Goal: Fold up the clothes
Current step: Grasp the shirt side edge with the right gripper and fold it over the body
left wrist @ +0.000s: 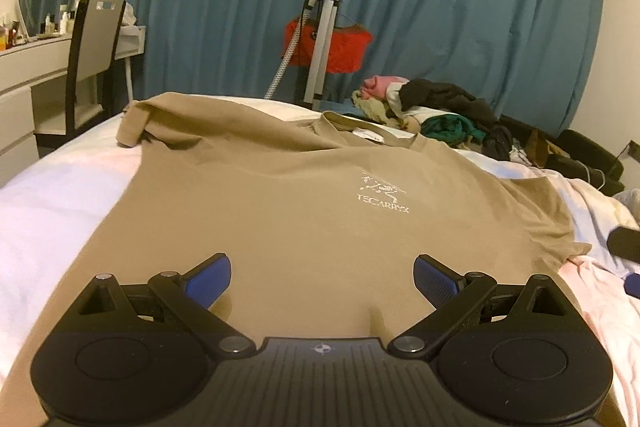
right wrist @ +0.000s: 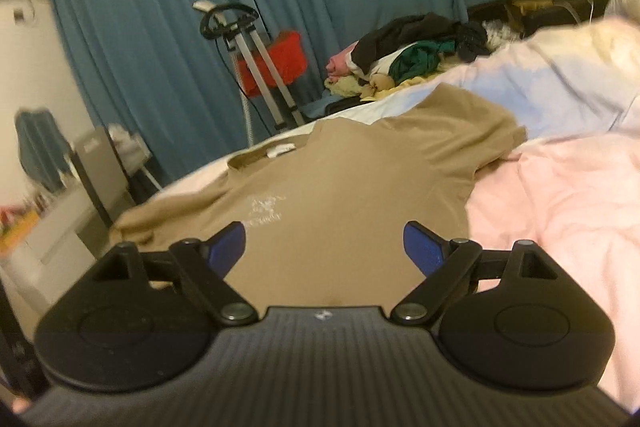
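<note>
Shirt: tan T-shirt (left wrist: pixel 280 195) lies flat, front up, on your bed (left wrist: pixel 48 195).
Left gripper (left wrist: pixel 322 277): jaws spread, nothing pinched, over the hem.
Right gripper (right wrist: pixel 324 247): jaws spread, empty, above the shirt.
Pile: clothes heap (left wrist: pixel 432 107) beyond the collar.

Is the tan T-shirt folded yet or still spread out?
Spread out: the tan T-shirt lies front up on the bed, logo and collar showing, one sleeve rumpled.

teal curtain (left wrist: pixel 440 7) | garment steamer (left wrist: pixel 320 27) | chair (left wrist: pixel 94 39) beside white desk (left wrist: pixel 24 67)
</note>
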A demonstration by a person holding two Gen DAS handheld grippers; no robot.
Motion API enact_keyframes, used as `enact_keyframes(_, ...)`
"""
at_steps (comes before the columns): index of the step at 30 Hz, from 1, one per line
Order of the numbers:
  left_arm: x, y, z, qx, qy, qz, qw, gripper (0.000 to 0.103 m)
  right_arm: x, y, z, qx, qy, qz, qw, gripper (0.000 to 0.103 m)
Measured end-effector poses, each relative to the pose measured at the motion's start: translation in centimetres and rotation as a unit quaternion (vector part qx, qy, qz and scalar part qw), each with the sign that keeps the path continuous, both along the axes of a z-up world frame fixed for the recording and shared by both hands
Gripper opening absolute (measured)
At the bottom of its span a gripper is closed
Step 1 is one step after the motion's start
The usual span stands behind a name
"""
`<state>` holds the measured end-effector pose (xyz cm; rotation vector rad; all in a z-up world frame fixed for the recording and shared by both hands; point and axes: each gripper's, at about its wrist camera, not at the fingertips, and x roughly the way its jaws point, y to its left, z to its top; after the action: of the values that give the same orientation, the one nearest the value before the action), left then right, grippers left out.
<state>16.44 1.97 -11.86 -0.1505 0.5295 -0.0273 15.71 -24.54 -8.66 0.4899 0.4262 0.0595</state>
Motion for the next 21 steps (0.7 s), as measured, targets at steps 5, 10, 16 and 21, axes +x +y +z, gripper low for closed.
enact_keyframes(5, -0.6, -0.1, -0.1, 0.01, 0.004, 0.002, 0.9999, 0.099, 4.0, -5.0, -2.3, 0.094, -0.005, -0.034, 0.995, 0.087)
enact_keyframes(10, -0.4, -0.3, -0.2, 0.012, 0.003, 0.0, 0.9999, 0.099, 10.0, -11.3, -6.2, 0.142, 0.021, -0.113, 0.983, 0.088)
enact_keyframes(16, 1.2, -0.4, -0.8, 0.004, -0.004, -0.008, 1.0, 0.099, 15.6, -15.2, -11.0, 0.179, 0.005, -0.127, 0.976, 0.09)
enact_keyframes(21, 3.0, -0.3, -1.8, 0.01, -0.014, -0.015, 0.9997, 0.099, 19.8, -15.4, -9.7, 0.12, -0.03, -0.117, 0.985, 0.062)
